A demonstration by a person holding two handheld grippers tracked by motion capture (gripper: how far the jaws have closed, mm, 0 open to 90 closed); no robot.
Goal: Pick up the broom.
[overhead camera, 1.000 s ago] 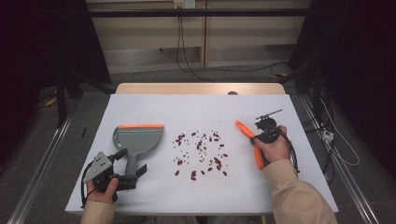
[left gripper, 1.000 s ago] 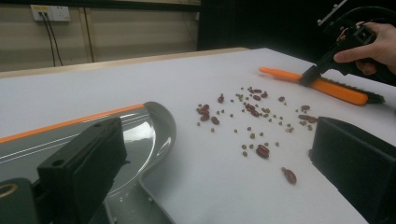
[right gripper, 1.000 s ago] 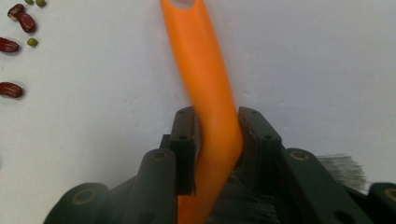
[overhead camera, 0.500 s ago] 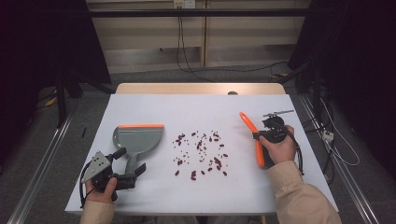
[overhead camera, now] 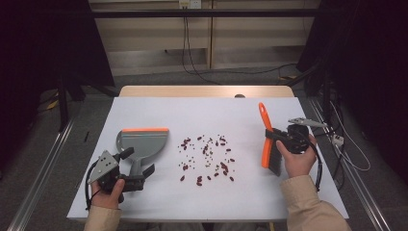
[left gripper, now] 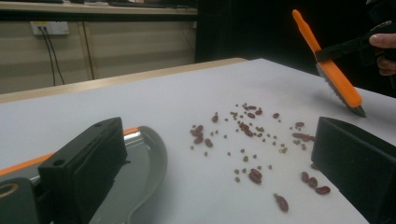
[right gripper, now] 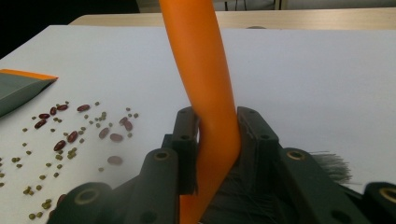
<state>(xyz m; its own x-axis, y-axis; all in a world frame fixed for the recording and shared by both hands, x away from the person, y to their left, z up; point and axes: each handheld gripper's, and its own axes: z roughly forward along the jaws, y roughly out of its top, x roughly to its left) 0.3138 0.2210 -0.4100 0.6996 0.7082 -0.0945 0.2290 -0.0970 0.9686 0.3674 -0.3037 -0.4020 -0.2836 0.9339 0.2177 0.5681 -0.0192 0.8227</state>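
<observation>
Orange brush (overhead camera: 266,142) clamped in right claw (overhead camera: 281,138) at bench (overhead camera: 202,108) right, beans (overhead camera: 207,159) mid-bench between both claws, left claw (overhead camera: 137,168) open astride dustpan (overhead camera: 142,144) handle.

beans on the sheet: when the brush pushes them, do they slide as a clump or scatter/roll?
Likely scatter: the beans lie loose and spread out, not piled. The rounded red ones and tiny greenish ones probably roll on the smooth white table cover. The brush, clamped in the right gripper, has soft bristles, so some may slip past.

Glossy orange plastic brush (right gripper: 205,70), matt grey plastic dustpan (overhead camera: 143,144), smooth white table (overhead camera: 192,110).
</observation>
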